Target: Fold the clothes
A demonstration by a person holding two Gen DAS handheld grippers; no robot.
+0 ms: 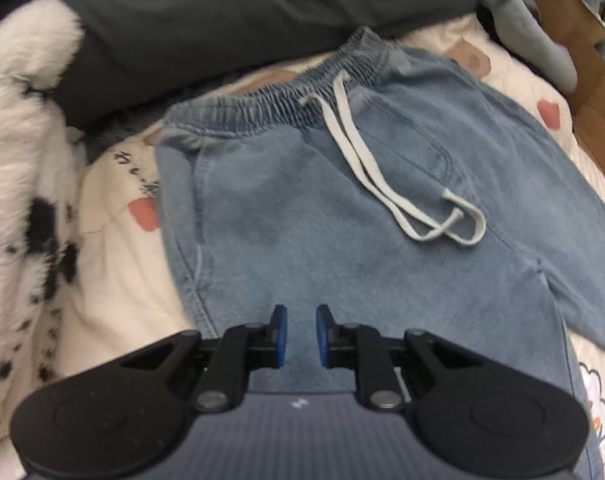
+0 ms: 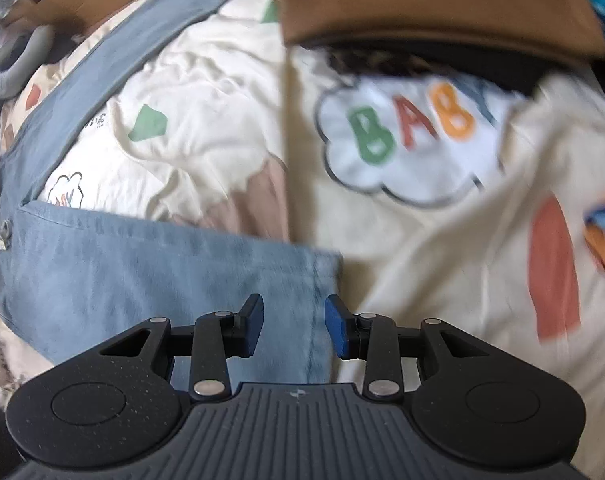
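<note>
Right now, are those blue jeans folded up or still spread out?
Spread out. The jeans lie flat on the bedsheet, waistband stretched full width, and the right wrist view shows two legs apart, none doubled over.

A bed covered by a cream quilt (image 1: 114, 280) printed with red, green and tan shapes carries pale blue denim trousers (image 1: 302, 208), spread flat at centre frame with the elastic waistband toward the top. A white drawstring (image 1: 366, 160) trails across the denim. At left lies a white fluffy blanket (image 1: 18, 160) (black-spotted); a dark grey cloth (image 1: 222, 12) fills the top. In the right wrist view, a trouser leg (image 2: 142, 276) crosses the lower left.
</note>
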